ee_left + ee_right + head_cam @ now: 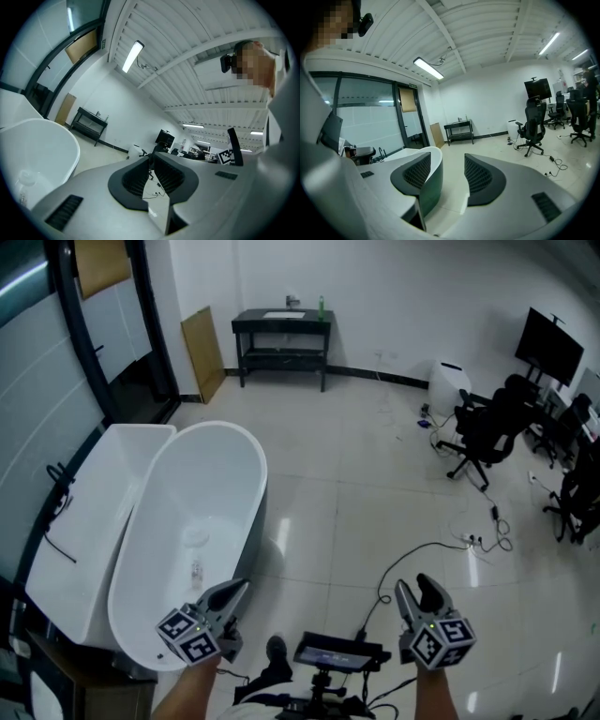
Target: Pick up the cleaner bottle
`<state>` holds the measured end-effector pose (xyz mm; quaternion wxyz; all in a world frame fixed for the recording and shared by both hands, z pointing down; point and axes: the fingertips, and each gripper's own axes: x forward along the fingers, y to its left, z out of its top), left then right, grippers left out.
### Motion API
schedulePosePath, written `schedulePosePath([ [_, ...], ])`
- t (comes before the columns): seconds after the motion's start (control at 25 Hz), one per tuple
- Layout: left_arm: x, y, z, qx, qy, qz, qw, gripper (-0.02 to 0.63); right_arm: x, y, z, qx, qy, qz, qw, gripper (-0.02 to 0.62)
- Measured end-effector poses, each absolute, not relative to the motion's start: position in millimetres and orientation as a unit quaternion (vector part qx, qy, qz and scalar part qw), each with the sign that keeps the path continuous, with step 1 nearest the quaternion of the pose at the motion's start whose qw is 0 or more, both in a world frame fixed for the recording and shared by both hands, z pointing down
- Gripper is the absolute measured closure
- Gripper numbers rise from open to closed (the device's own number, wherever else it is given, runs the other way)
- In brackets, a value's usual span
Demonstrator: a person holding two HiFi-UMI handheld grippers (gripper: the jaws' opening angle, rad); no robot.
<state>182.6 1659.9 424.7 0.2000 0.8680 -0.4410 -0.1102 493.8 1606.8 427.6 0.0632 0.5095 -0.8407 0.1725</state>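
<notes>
A slim green bottle (321,306) stands upright on a black table (281,329) against the far wall, well away from both grippers. My left gripper (232,596) is held low at the foot of a white bathtub (239,474); its jaws stand a narrow gap apart with only floor showing between them. My right gripper (419,594) hangs over bare floor on the right, open and holding nothing. In the right gripper view the black table (459,131) appears far off beyond the right gripper (447,176). The left gripper (151,173) faces the office side of the room.
A small pale object (197,570) lies on the tub's floor near the drain. A white rectangular panel (84,521) lies left of the tub. Office chairs (483,432), a white bin (448,388) and loose cables (469,540) occupy the right. A board (203,352) leans on the wall.
</notes>
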Motion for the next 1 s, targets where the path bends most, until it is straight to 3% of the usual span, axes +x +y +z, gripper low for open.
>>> schedulePosePath([
  [0.56, 89, 1561, 423, 0.876, -0.423, -0.100, 0.209, 0.575, 402, 1524, 412, 0.540, -0.820, 0.172, 0.078, 0.359],
  [1.0, 106, 1492, 425, 0.878, -0.422, -0.086, 0.209, 0.575, 408, 1449, 420, 0.531, -0.827, 0.164, 0.082, 0.359],
])
